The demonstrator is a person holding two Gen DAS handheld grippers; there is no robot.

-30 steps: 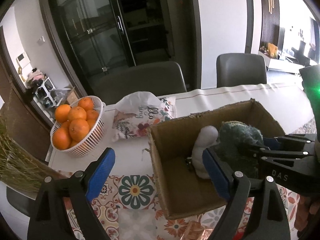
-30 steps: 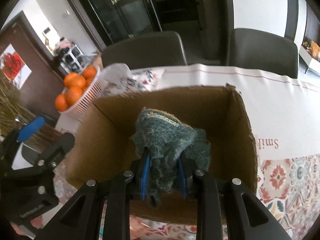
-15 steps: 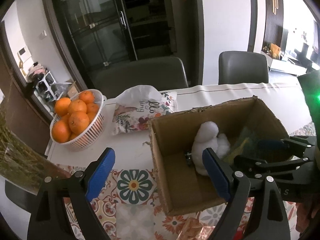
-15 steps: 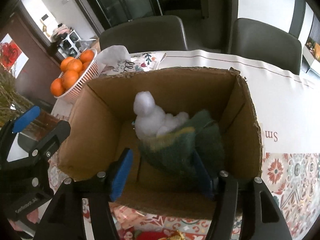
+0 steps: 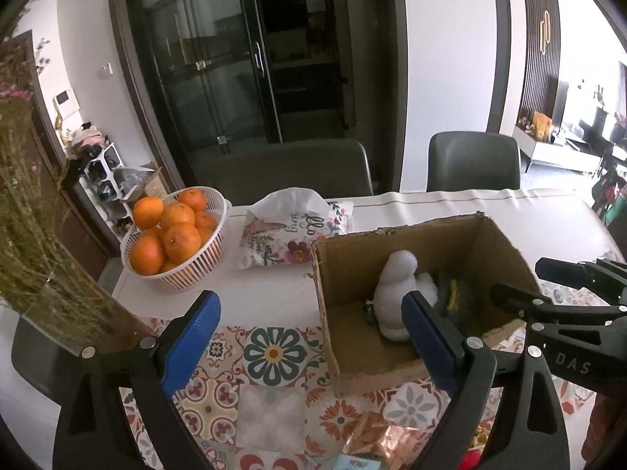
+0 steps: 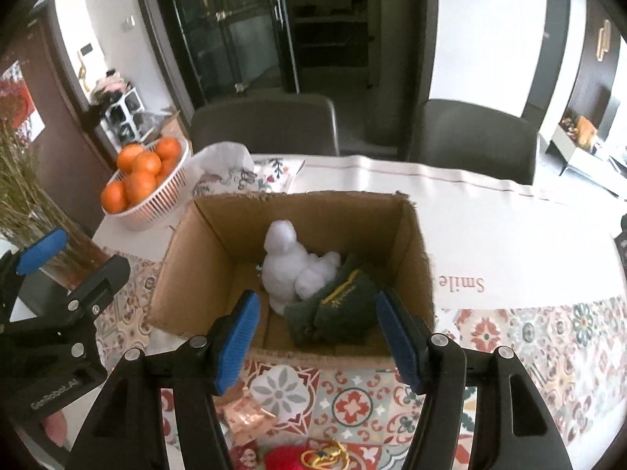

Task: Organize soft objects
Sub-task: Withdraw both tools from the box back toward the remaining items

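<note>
Cardboard box (image 6: 203,270) on the tablecloth holds my green cloth pouch (image 6: 341,305) beside the white plush (image 6: 286,270), so both the right gripper (image 6: 317,342) and left gripper (image 5: 309,346) hover wide-open, empty, near its rim, free for another soft item.

Left claw (image 5: 309,337) and right claw (image 6: 317,337) both gape wide, empty.
</note>
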